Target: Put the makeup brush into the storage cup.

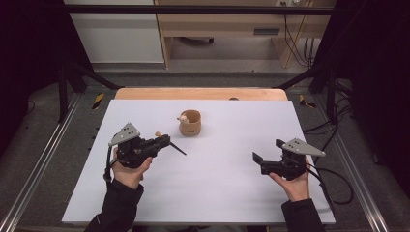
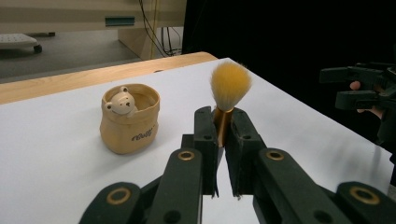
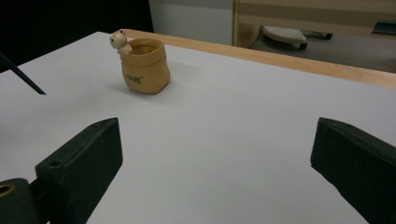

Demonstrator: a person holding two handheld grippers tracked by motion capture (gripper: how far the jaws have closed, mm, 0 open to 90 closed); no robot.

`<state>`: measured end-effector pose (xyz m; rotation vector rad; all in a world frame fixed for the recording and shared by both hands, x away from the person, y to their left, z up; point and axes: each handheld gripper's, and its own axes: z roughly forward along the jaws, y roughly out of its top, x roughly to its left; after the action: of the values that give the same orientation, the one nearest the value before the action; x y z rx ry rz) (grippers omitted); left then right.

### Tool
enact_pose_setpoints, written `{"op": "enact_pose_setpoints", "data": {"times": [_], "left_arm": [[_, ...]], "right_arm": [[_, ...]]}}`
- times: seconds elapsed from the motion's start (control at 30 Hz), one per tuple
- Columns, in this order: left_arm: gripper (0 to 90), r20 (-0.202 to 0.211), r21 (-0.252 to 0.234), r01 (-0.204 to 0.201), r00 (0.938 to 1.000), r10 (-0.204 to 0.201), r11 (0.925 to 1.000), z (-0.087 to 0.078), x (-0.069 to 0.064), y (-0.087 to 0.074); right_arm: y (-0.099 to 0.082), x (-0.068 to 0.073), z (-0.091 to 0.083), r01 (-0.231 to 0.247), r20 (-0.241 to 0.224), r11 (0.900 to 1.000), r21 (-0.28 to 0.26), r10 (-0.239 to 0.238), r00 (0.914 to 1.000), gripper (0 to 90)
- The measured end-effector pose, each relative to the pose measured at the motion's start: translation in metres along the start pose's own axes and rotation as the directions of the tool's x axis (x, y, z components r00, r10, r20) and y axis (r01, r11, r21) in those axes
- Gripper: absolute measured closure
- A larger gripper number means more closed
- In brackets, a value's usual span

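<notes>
White tabletop (image 1: 217,179): left tongs (image 1: 167,141) level, gripping brush (image 2: 227,98).

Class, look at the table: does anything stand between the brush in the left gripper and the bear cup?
Nothing visible does. The left gripper clamps the brush, and bare white table lies between it and the bear cup.

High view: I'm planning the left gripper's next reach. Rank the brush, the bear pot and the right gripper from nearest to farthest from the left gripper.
1. The brush: clamped in the left gripper, its dark handle pointing right.
2. The bear pot: just beyond, toward the table's far middle.
3. The right gripper: across the table on the right side, jaws open and empty.
</notes>
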<state>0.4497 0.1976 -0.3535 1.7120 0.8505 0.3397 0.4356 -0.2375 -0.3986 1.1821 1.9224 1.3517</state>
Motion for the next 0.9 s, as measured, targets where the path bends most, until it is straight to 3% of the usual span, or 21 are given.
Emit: {"op": "enact_pose_setpoints", "data": {"times": [0.23,0.9], "left_arm": [[83.4,-0.004,-0.007,-0.016,0.9999,0.016,0.9999,0.002,0.001,0.008],[83.4,-0.021,-0.01,-0.013,0.9997,0.012,0.9999,0.015,0.008,0.029]], "right_arm": [[-0.002,-0.002,0.0,-0.005,0.011,1.0,-0.008,0.005,0.9999,2.2],[-0.004,0.002,0.004,0.008,0.003,1.0,-0.001,-0.008,1.0,1.8]]}}
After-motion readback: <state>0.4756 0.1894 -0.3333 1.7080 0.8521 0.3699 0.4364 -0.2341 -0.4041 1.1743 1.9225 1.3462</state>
